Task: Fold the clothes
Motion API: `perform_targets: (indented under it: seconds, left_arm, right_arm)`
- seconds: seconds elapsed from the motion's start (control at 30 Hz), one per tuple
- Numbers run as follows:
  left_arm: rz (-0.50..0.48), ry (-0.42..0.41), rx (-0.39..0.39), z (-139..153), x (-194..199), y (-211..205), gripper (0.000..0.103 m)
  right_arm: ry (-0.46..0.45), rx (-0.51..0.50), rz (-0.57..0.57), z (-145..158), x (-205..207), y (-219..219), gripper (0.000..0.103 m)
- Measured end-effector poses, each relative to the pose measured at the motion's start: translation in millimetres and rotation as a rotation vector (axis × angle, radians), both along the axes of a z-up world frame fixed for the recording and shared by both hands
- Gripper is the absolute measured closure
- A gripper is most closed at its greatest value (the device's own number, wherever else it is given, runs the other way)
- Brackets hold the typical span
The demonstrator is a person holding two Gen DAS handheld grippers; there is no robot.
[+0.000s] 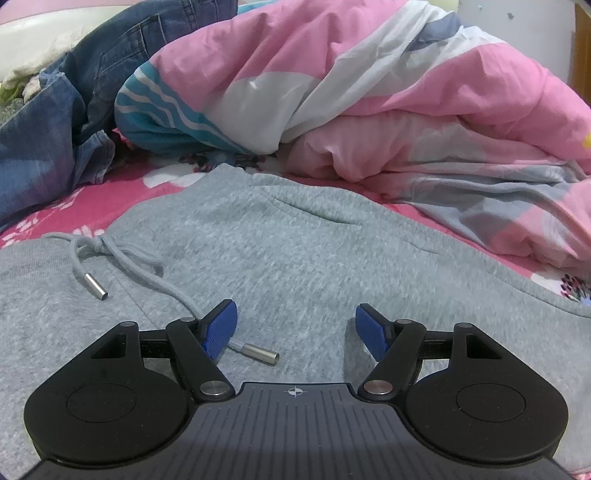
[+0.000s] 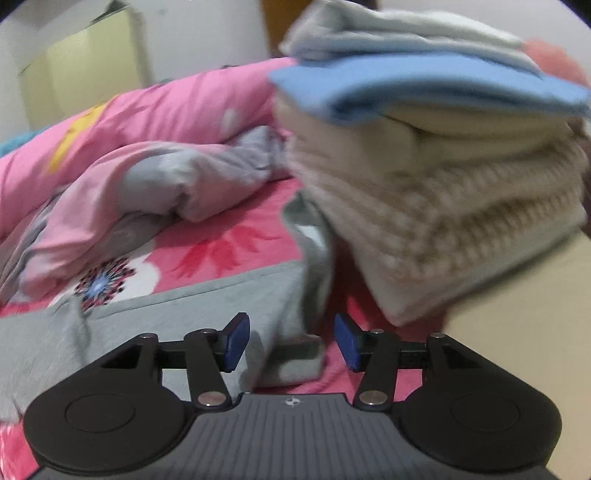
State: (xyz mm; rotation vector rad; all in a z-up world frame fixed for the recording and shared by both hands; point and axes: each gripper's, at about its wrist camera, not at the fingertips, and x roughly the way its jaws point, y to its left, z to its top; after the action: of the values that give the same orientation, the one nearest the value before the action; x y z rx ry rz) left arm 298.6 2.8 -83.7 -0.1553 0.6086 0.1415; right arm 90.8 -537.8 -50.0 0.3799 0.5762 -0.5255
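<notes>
Grey sweatpants (image 1: pixel 295 240) spread flat — pink floral bedsheet (image 1: pixel 110 192) beneath.

Heather-grey sweatpants (image 1: pixel 295 240) lie on a pink floral bedsheet (image 2: pixel 229 247), beside a pink, white and teal-striped duvet (image 1: pixel 332 85), blue denim jeans (image 1: pixel 55 122) and cream-and-blue folded clothes (image 2: pixel 443 155).

Bedroom, floral bedsheet (image 1: pixel 122 192), rumpled duvet (image 1: pixel 369 81)

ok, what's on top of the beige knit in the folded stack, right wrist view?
On the beige knit lies a cream layer, then a blue folded item, then a pale grey one. The frame is blurred, and the stack's far side is hidden.
</notes>
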Motion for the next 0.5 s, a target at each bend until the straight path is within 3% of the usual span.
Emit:
perform_targets:
  seconds: [0.1, 0.2, 0.27, 0.33, 0.5]
  left_arm:
    - [-0.001, 0.0, 0.0, 0.2, 0.1, 0.5, 0.032]
    - [0.0, 0.001, 0.0, 0.3, 0.4, 0.5, 0.032]
    - [0.0, 0.0, -0.002, 0.2, 0.2, 0.7, 0.032]
    - [0.001, -0.001, -0.008, -0.1, 0.0, 1.6, 0.032]
    - [0.0, 0.003, -0.005, -0.3, 0.2, -0.3, 0.032]
  right_arm:
    - [-0.004, 0.062, -0.021, -11.2, -5.5, -9.3, 0.049]
    - [-0.033, 0.204, -0.028, -25.6, -7.4, -22.6, 0.049]
    - [-0.054, 0.232, -0.016, -31.8, -1.3, -28.2, 0.057]
    - [-0.073, 0.181, 0.0, -30.1, 1.9, -25.1, 0.093]
    - [-0.076, -0.051, 0.097, 1.8, 27.8, 11.5, 0.095]
